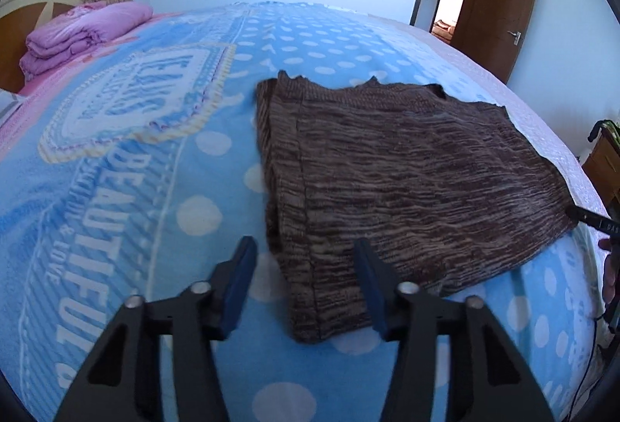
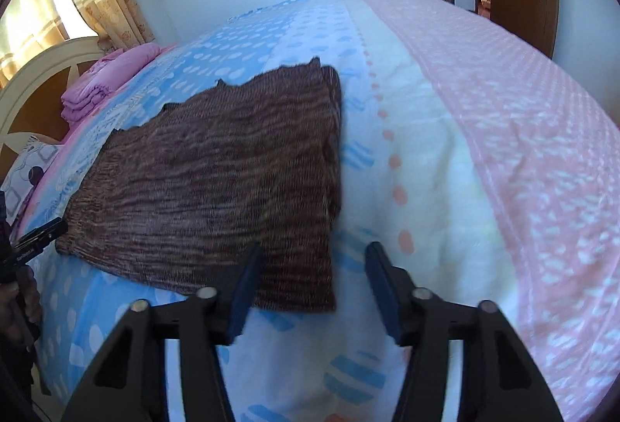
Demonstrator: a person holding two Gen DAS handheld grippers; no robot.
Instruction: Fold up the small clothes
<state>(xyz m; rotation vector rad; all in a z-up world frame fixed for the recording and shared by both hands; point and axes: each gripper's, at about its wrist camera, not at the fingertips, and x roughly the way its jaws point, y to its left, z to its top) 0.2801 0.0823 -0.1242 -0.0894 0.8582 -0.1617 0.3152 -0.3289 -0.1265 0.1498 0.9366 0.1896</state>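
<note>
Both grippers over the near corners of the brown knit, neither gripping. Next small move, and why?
Probably lower both and close on the near corners. The left gripper and the right gripper each stand open over a near corner of the brown knit garment, pads not touching cloth. It lies flat on the blue dotted blanket, so a fold away from the near edge looks likely.

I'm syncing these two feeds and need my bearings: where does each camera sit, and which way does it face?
Left wrist view: sits on the left tongs, looking down along the open fingers at the near left corner of the brown knit garment on the blue bedcover; the right tongs show at the right edge.
Right wrist view: sits on the right tongs, open over the garment's near right corner; the left tongs show at the left edge.
Shared: garment, bedcover, pink folded quilt, door.
</note>
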